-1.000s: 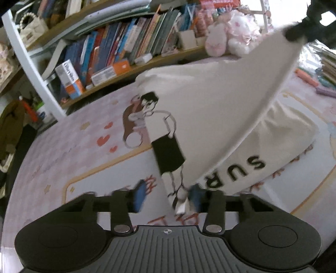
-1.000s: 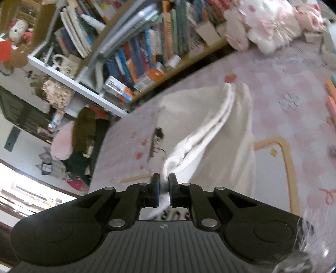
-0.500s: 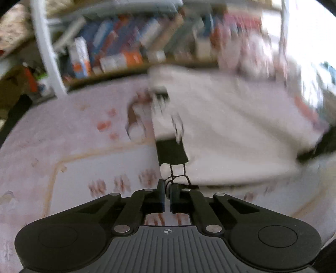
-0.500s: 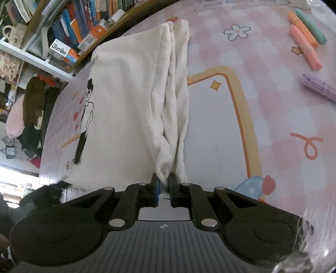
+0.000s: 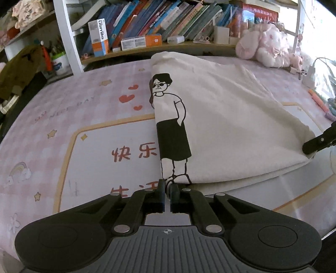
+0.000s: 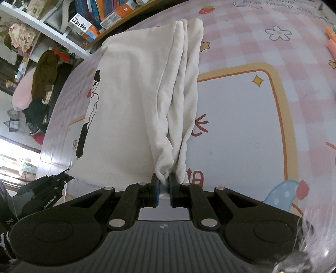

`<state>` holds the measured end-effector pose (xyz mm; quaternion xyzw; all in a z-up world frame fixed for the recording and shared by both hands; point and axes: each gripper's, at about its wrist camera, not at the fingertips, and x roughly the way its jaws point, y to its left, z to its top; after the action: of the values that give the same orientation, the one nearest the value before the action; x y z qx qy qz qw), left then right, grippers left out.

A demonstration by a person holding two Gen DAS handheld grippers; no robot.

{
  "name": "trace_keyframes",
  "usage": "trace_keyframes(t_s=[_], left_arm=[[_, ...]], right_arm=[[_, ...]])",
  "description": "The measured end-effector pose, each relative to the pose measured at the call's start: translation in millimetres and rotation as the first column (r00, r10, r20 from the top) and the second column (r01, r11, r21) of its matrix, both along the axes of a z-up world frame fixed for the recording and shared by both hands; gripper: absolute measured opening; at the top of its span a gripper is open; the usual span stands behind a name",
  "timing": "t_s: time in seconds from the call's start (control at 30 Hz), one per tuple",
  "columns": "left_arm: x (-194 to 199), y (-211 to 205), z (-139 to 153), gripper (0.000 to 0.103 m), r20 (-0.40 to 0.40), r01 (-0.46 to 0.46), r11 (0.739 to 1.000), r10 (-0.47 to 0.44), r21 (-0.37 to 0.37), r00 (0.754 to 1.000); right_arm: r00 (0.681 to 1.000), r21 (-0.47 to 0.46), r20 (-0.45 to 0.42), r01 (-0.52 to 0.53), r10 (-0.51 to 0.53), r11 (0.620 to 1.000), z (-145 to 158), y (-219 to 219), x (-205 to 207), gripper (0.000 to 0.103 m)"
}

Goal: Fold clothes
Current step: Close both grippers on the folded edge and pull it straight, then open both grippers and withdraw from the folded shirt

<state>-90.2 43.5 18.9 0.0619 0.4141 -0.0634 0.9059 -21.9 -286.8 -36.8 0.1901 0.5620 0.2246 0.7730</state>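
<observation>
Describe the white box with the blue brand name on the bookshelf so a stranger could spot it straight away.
Start at the long wooden shelf behind the pink patterned mat, packed with leaning books. At the shelf's left end, beside the white upright post, stands the usmile box. Unlike the books, it is a white carton with an orange and blue lower part and "usmile" printed up its side.

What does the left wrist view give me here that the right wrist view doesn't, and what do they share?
Only the left wrist view: the pink plush toy on the shelf and the whole cartoon figure print.
Only the right wrist view: the bunched folds running up from the right gripper, and the strawberry print on the mat.
Both: the white T-shirt lying on the pink mat, each gripper shut on a near corner, and the usmile box.
</observation>
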Motion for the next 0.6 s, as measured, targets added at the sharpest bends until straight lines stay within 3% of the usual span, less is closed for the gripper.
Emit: trace_keyframes(t_s=[0.07,0.17,0.27,0.33,0.43,0.5,0.6], left_arm=[[-1.0,0.9,11.9,0.004,0.034,-0.016,1.0,0.017,-0.018,0.999],[-1.9,5.3,38.5,0.004,0.098,-0.037,0.997,0.043,-0.067,0.994],[1.5,7.4,38.6,0.004,0.084,-0.011,1.0,0.013,-0.027,0.996],[4.6,9.5,21.3,0.004,0.02,0.019,1.0,-0.019,-0.001,1.0],[6.2,8.7,1.6,0.004,-0.048,0.067,0.998,-0.066,0.018,0.997],[6.5,9.9,-5.1,0.007,-0.067,0.095,0.995,-0.093,0.023,0.993],[9.9,22.1,-5.2,0.013,-0.084,0.132,0.991,-0.134,-0.032,0.987]], right_arm=[[1.0,-0.012,0.015,-0.004,0.004,1.0,4.5,1.1,-1.5,0.009],[0.994,0.02,0.111,-0.018,0.016,1.0,27.6,5.8,-6.5,0.009],[0.985,0.068,0.173,-0.006,-0.006,0.998,47.2,0.5,-13.0,0.008],[0.992,0.032,0.127,0.025,-0.029,0.999,37.5,-0.5,-12.6,0.008],[0.998,0.021,-0.033,0.06,-0.06,0.998,3.3,-0.4,-6.3,0.008],[0.996,0.028,-0.037,0.081,-0.08,0.996,-0.1,0.2,-6.0,0.009],[0.996,0.002,-0.028,0.085,-0.085,0.996,3.2,3.9,-7.1,0.009]])
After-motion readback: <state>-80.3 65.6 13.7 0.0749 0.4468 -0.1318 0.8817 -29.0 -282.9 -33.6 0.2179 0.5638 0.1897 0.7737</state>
